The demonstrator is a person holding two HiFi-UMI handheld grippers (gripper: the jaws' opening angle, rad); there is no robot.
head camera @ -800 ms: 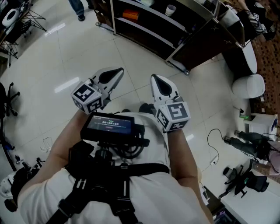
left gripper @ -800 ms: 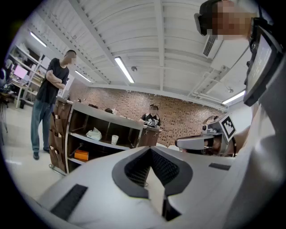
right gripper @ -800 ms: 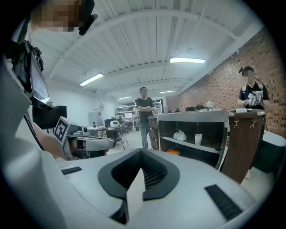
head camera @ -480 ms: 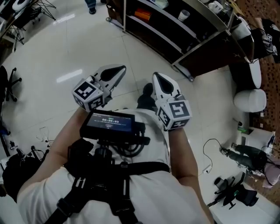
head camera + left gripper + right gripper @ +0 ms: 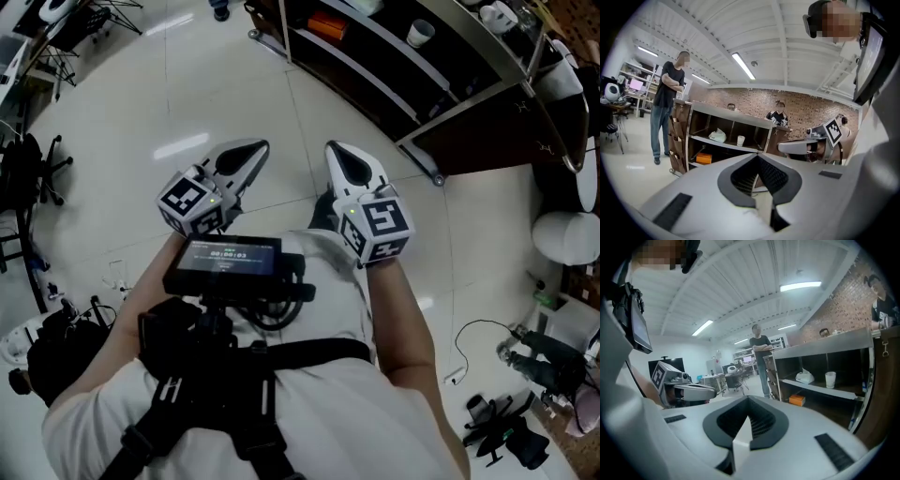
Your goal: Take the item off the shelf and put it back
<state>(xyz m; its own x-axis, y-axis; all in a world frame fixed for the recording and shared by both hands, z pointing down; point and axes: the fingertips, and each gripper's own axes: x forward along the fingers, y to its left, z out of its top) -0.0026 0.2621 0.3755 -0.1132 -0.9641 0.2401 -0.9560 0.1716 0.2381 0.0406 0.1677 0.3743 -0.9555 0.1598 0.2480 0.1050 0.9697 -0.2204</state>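
Head view looks down first on the wearer's black chest harness (image 5: 234, 375). Just past it are two white handheld tongs, side by side over a pale glossy tiled floor (image 5: 131, 103). The left gripper (image 5: 247, 155) and the right gripper (image 5: 338, 158) both have their jaws pressed together, and nothing is between them.

Well beyond them stands one dark open shelving unit (image 5: 375, 70). It holds three things. One white paper cup (image 5: 421, 33) and one crumpled white bag (image 5: 717, 136) sit on the middle board, and one small orange box (image 5: 328, 26) sits on the board below. The item to take is therefore untouched on the shelf.

This looks like the approach step. Next, a gripper must reach the shelf and part its jaws.

One bystander in a black shirt (image 5: 670, 93) stands at the shelf's far end.
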